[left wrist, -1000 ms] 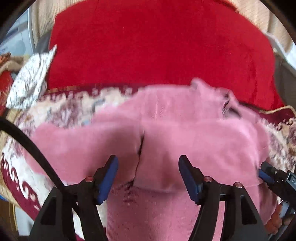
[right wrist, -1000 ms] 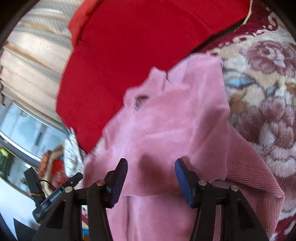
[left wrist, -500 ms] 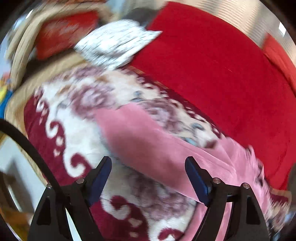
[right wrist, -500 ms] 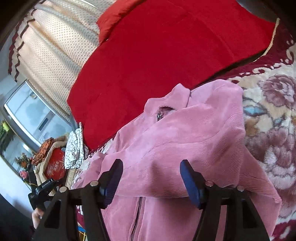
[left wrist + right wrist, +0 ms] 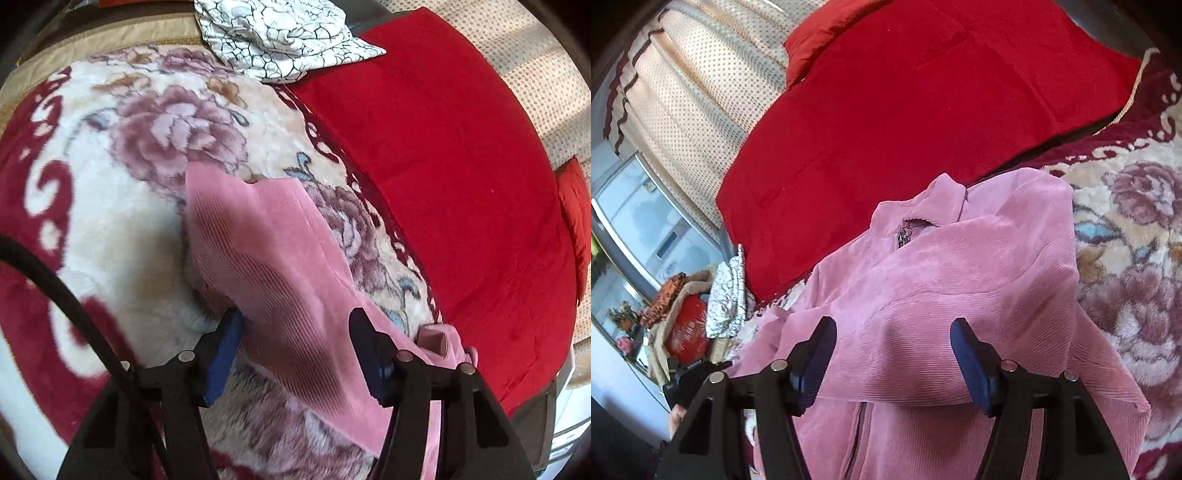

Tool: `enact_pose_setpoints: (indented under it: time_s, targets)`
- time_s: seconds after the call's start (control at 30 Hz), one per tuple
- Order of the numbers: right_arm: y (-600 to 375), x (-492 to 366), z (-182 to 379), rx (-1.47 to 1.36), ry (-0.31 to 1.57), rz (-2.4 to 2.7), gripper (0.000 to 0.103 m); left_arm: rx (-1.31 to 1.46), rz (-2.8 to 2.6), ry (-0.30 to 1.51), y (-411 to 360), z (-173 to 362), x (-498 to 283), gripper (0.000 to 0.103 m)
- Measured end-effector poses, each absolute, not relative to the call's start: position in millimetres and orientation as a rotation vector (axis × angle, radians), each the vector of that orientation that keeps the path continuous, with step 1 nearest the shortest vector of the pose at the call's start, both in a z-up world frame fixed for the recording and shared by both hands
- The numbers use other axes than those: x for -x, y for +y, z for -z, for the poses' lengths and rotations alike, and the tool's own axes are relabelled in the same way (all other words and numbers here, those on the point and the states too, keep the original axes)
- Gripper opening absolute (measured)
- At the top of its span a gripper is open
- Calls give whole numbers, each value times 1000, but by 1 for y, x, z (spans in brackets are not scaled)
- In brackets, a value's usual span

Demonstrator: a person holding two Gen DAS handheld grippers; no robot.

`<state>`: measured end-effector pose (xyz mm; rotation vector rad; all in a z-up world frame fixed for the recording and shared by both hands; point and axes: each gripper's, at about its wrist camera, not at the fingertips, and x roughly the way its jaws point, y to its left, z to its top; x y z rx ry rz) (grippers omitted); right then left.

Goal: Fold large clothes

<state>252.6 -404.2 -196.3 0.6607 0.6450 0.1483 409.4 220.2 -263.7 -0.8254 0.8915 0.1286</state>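
A: Biggest item first. Floral blanket [image 5: 122, 229], cream and maroon, spread flat; red cover [image 5: 443, 166] along its far edge.

B: Agreed. Dotted curtain [image 5: 690, 110] behind the red cover in the right wrist view. White crackle-print cloth [image 5: 280, 37] heaped at the blanket's far end.

A: Garment: pink corduroy jacket [image 5: 960, 280] lying on the blanket, collar toward the red cover, zipper pull at the neck. One sleeve folded across the chest.

B: Other sleeve [image 5: 266, 266] stretched out over the blanket, seen from the left wrist.

A: Left gripper [image 5: 295, 347]: jaws have just been closing. Sleeve runs between them; left pad at the sleeve's edge, right pad sits over the cloth. Cannot tell whether the pads press on it.

B: Right gripper [image 5: 894, 354]: jaws apart, hovering over the folded sleeve on the chest, nothing pinched. Left gripper also visible small at the lower left of that view, a hand [image 5: 677, 415] beneath it.
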Motion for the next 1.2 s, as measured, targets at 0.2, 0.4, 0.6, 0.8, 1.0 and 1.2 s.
enact_pose_setpoints:
  time_s: [0.2, 0.4, 0.6, 0.8, 1.0, 1.2]
  targets:
    - [-405, -259, 202, -642, 705, -137, 68, 857, -142, 869, 224, 268, -418, 51]
    - [-412, -259, 206, -649, 737, -99, 58, 864, -180, 892, 229, 271, -412, 17]
    - [-424, -255, 206, -696, 733, -91, 57, 942, -185, 925, 230, 270, -392, 72]
    - [-423, -253, 204, -700, 728, -91, 57, 955, -198, 901, 227, 273, -402, 72]
    - [-426, -253, 203, -684, 721, -66, 57, 872, -212, 919, 228, 275, -417, 9]
    - [-436, -251, 202, -699, 724, -57, 57, 679, -116, 817, 193, 223, -410, 6]
